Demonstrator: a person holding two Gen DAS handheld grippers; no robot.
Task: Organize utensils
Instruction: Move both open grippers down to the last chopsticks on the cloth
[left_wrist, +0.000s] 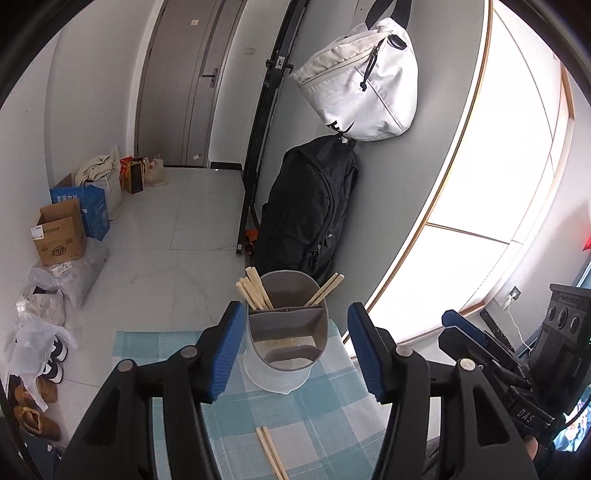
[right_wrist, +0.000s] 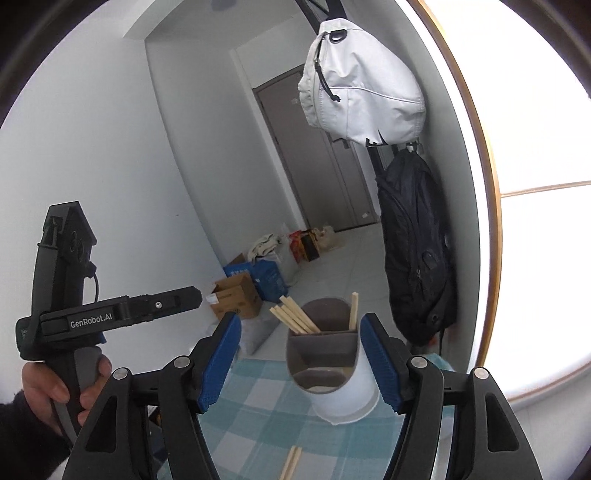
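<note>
Ribbed blue pads (left_wrist: 229, 354) — squared wooden chopsticks (left_wrist: 254, 291), smooth oval holder (left_wrist: 286, 332)

Checked tablecloth (left_wrist: 332, 424) under utensil holder (left_wrist: 286, 332), loose chopsticks (left_wrist: 271, 454)

claw (left_wrist: 291, 350): black arms, blue ribbed pads, silver screws | marking: white "GenRobot.AI" | sleeve (right_wrist: 22, 439): dark

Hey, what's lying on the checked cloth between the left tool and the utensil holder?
A loose pair of chopsticks lies on the checked cloth, nearer than the utensil holder and below the open left tool. The left wrist view shows it best.
</note>
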